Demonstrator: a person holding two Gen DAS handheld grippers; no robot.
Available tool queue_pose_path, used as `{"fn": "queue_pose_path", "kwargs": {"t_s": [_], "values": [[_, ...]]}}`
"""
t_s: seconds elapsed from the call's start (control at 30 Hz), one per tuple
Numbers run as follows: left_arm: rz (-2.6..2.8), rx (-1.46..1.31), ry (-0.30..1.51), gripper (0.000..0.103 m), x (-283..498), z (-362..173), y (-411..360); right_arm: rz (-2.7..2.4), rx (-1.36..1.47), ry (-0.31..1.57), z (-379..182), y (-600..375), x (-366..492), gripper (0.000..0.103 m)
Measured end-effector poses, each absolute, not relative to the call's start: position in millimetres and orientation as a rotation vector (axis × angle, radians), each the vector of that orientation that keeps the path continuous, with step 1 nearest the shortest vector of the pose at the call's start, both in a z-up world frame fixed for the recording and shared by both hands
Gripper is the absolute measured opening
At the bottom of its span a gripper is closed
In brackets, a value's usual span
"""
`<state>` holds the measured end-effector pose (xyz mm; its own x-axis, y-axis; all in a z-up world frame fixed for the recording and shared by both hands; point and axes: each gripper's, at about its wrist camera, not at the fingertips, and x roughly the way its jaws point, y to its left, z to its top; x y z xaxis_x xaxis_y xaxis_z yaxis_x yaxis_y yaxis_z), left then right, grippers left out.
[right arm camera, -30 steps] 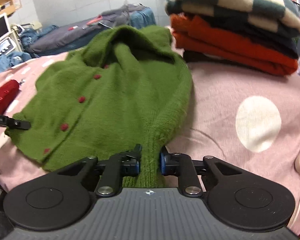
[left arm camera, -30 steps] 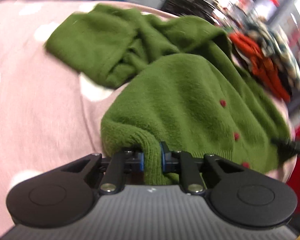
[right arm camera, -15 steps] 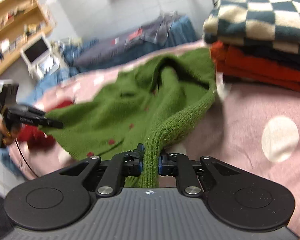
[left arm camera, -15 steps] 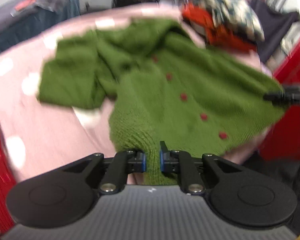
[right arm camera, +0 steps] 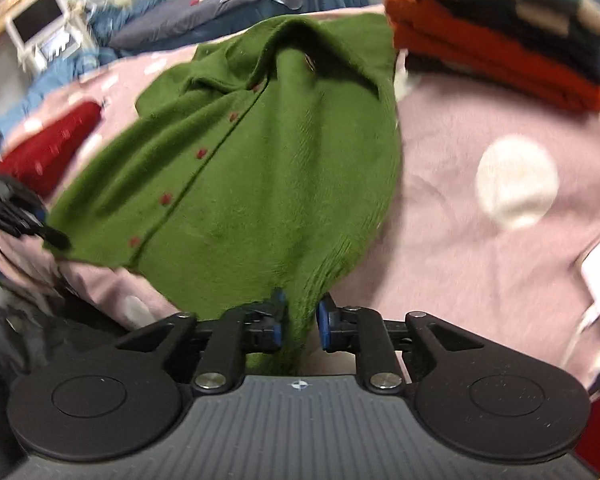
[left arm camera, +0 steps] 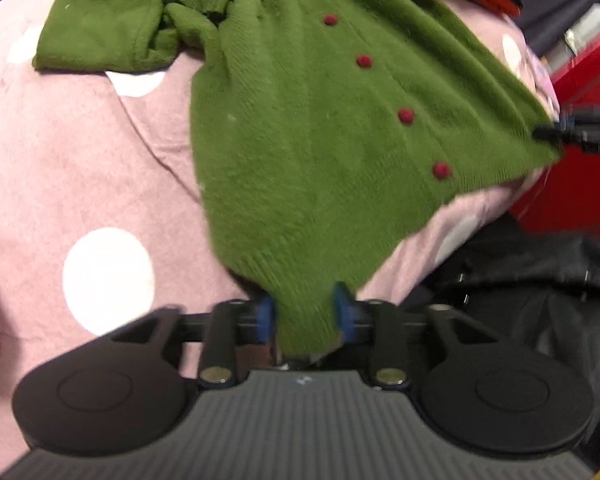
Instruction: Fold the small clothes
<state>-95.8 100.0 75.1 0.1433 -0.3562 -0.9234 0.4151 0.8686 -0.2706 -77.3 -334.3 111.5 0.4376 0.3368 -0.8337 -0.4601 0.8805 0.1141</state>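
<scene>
My left tool point(left arm camera: 304, 314) & right tool point(right arm camera: 300, 316) each pinch the green sweater point(left arm camera: 320, 120) hem, bottom centre. Spread flat, no fold yet; sleeve bunched upper left.

Both views are evenly and fairly brightly lit by soft light from above, with no hard shadows; only shallow grey shading sits in the folds of the green knitted cardigan with small red buttons point(left arm camera: 320, 120) point(right arm camera: 260, 168). Fisheye bending curves the pink blanket with white dots point(left arm camera: 80, 168) point(right arm camera: 480, 200) toward the dark, vignetted corners. Motion blur smears the outer parts of both views: the stack of folded orange and checked knitwear point(right arm camera: 500, 36) is streaked, and distant furniture is soft. No glare shows on the matte black housings.
</scene>
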Motion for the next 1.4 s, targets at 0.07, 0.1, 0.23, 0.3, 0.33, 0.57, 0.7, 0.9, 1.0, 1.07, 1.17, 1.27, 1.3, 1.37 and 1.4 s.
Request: {"fn": "queue_pose_path", "kwargs": {"t_s": [0.07, 0.1, 0.23, 0.3, 0.33, 0.57, 0.7, 0.9, 1.0, 1.07, 1.17, 1.27, 1.3, 1.37, 1.4], "values": [[-0.546, 0.080, 1.314, 0.048, -99, 76, 103, 0.451, -0.192, 0.985, 115, -338, -75, 0.044], [-0.534, 0.078, 1.311, 0.048, -99, 76, 106, 0.423, -0.200, 0.973, 117, -340, -74, 0.049], [-0.458, -0.042, 1.260, 0.052, -90, 87, 124, 0.364, -0.196, 0.921, 126, -348, -64, 0.063], [-0.415, -0.088, 1.227, 0.061, -83, 96, 132, 0.374, -0.212, 0.888, 132, -345, -61, 0.083], [-0.396, -0.103, 1.207, 0.066, -78, 100, 135, 0.379, -0.224, 0.868, 135, -343, -60, 0.087], [-0.196, -0.258, 1.021, 0.094, -36, 121, 154, 0.477, -0.266, 0.734, 150, -307, -45, 0.094], [-0.095, -0.229, 0.927, 0.096, -6, 120, 152, 0.561, -0.357, 0.638, 151, -273, -33, 0.100], [-0.091, 0.033, 0.881, 0.096, 24, 107, 110, 0.655, -0.478, 0.537, 147, -224, -1, 0.101], [-0.061, 0.109, 0.854, 0.096, 36, 97, 92, 0.691, -0.485, 0.520, 143, -204, 20, 0.101], [-0.039, 0.164, 0.833, 0.096, 43, 89, 85, 0.710, -0.505, 0.523, 137, -189, 32, 0.101], [0.023, 0.256, 0.828, 0.095, 57, 73, 80, 0.745, -0.548, 0.506, 128, -163, 48, 0.101], [0.016, 0.256, 0.871, 0.094, 66, 61, 82, 0.791, -0.611, 0.481, 113, -136, 64, 0.101], [0.009, 0.246, 0.876, 0.094, 67, 59, 83, 0.805, -0.635, 0.484, 106, -128, 70, 0.101], [-0.001, 0.234, 0.880, 0.094, 72, 57, 84, 0.817, -0.672, 0.506, 91, -111, 80, 0.100], [-0.006, 0.226, 0.886, 0.095, 75, 55, 85, 0.828, -0.687, 0.516, 84, -103, 85, 0.099]]}}
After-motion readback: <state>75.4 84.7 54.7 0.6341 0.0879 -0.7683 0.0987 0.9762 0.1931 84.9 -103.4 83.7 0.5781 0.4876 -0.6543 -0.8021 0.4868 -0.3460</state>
